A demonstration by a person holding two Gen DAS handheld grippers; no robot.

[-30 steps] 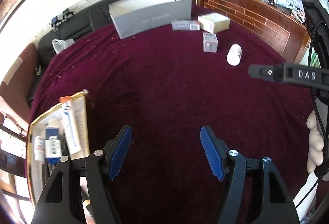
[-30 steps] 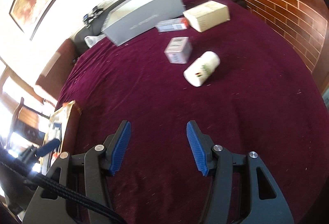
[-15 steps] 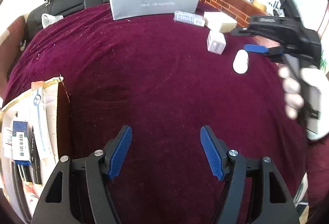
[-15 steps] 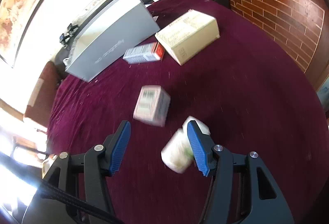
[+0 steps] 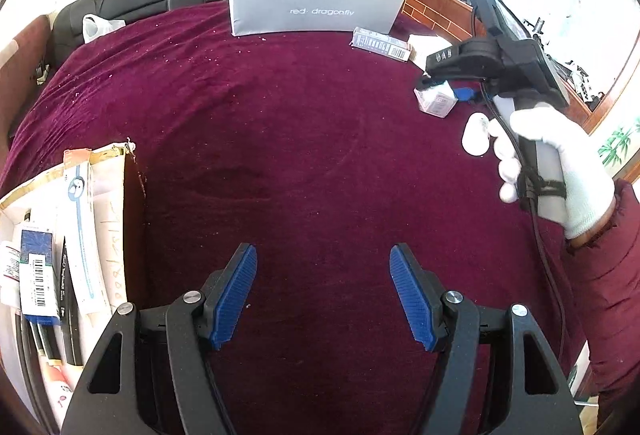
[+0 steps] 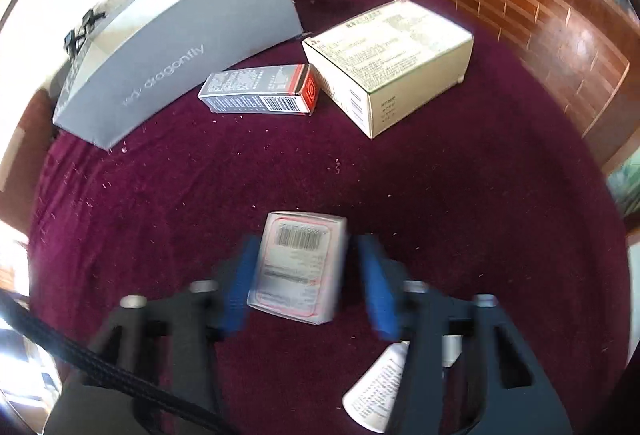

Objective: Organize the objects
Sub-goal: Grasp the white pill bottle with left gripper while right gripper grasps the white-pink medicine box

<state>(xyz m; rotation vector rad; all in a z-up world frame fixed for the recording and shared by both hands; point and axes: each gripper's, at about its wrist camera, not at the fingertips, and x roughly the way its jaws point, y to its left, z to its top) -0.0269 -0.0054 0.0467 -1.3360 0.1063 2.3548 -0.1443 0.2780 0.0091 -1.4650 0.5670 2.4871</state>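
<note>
While its jaws are closing, the right claw (image 6: 302, 285) straddles a small white box (image 6: 298, 269) lying barcode-up on the maroon cloth (image 6: 460, 195). The blue pads (image 6: 374, 287) sit either side with the box between them, motion-blurred, gaps apparently left on both flanks, so no firm grip yet. It comes in steeply from above, likely to pinch the two narrow sides. A white bottle (image 6: 378, 391) lies on its side just beneath the claw's right arm, close enough to get bumped.

Further out: a slim grey and red carton (image 6: 260, 91), a cream box (image 6: 390, 63) touching or nearly touching its red end, and a long grey box (image 6: 180, 35) behind them. These loose items probably wait their turn.

The left claw (image 5: 324, 297) hangs open and empty over bare cloth, near an open cardboard box (image 5: 116, 175) already packed with upright packets, probably the destination. A white-gloved hand (image 5: 556, 163) holds the right claw's handle.
</note>
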